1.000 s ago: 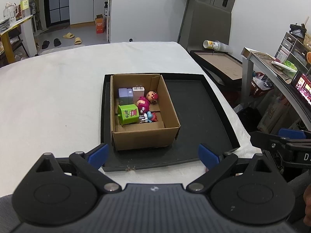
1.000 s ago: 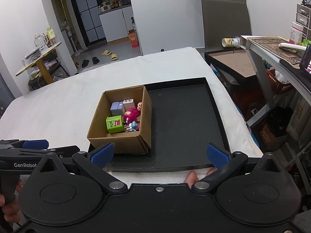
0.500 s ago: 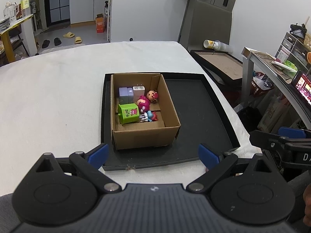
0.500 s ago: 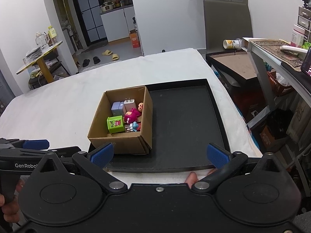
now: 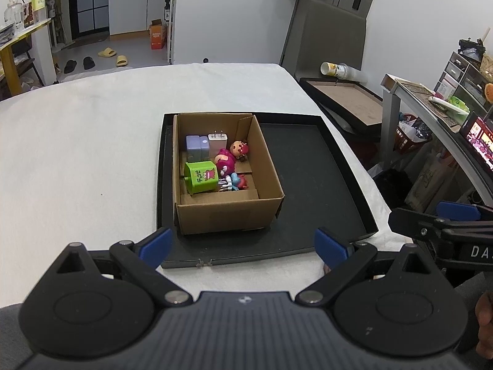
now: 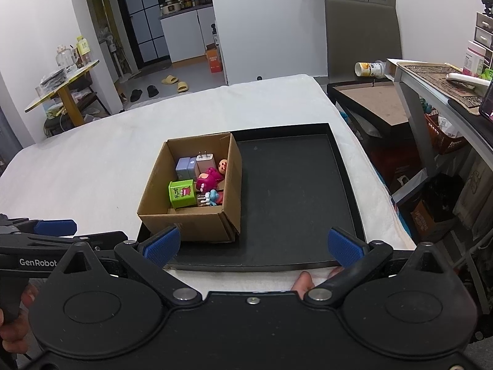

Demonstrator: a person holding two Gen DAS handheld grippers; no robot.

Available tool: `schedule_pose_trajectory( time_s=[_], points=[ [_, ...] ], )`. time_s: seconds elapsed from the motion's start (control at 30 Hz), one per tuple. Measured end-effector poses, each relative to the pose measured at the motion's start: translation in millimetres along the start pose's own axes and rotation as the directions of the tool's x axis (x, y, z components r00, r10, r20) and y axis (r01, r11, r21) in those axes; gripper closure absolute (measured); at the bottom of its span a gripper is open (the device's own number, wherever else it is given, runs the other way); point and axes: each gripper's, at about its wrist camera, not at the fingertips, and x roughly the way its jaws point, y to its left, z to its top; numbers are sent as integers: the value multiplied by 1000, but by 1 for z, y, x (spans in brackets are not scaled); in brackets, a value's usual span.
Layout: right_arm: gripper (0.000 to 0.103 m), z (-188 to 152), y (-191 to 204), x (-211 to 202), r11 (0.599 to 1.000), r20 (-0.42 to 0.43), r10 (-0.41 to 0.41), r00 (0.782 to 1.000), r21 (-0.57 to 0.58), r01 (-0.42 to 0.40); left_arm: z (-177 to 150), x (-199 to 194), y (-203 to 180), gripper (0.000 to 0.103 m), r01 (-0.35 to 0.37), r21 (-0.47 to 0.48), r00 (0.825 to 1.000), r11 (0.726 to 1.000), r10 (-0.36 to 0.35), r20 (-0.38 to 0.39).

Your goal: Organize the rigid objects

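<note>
**Both grippers wide, hanging back from the tray**

Left gripper (image 5: 243, 245) spread wide, blue pads well apart, nothing between them, sitting low at the near edge of the tray (image 5: 308, 185). Right gripper (image 6: 251, 245), same story: pads far apart, empty, lined up along the tray's near rim. Each one catches the other at the side of its view, the left gripper's arm poking in at the left of the right wrist view, the right's at the right of the left wrist view.

Out ahead, the black tray lies on the white table (image 5: 77, 154), and the box (image 5: 228, 212) stands in the tray's left part, open on top. Everything's in the box! Green cube (image 5: 201, 180) up front on the left, tipped a little. Behind it, the lilac block (image 5: 197, 148) against the far wall, with the white charger (image 5: 217, 145) just beside it, prongs up. The pink doll (image 5: 226, 162) lies in the middle, its head (image 5: 238, 148) toward the right wall. Small blue-and-red figure (image 5: 235, 182) near the front, touching the cube's right side. The right part of the tray shows bare black floor.

Off the table to the right, a can (image 5: 337, 69) lies on its side beside a second tray (image 5: 348, 103).
</note>
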Motion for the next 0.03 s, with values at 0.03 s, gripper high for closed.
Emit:
schedule_pose_trajectory(
  time_s=[0.03],
  points=[
    [0, 0, 0, 1, 1000, -1, -2, 1000, -1, 2, 0, 0, 1, 5, 3, -1, 1000, 1000, -3, -1]
  ],
)
